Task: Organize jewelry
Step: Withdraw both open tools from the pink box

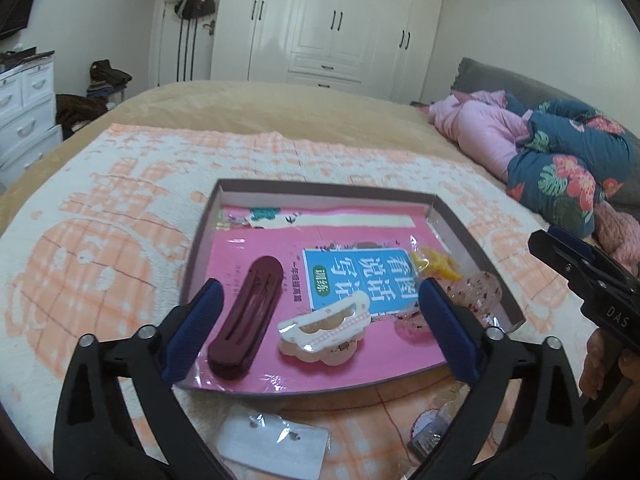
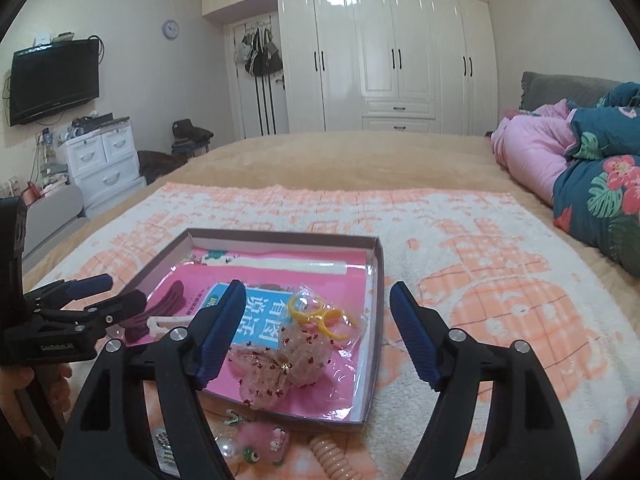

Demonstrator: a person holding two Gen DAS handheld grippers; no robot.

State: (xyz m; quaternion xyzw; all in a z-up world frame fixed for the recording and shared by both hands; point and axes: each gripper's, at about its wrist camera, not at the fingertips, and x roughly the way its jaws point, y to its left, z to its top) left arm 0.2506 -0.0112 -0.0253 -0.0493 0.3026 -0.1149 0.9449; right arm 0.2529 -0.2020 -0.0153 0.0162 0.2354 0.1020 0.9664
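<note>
- On the bed blanket [image 1: 100, 216], a shallow box [image 1: 328, 192] holds a maroon clip [image 1: 246, 320], white claw clip [image 1: 324, 332] and pink bow [image 2: 280, 368].
- Left gripper [image 1: 316, 328]: fingers spread, empty.
- Right gripper [image 2: 316, 332]: spread, empty.

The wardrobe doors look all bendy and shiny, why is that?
Right wrist view: the fisheye lens curves the wardrobe and darkens the corners; room light glares off its glossy doors. Left wrist view: the same bending tilts the wardrobe, and the plastic wrap in the tray glints.
</note>
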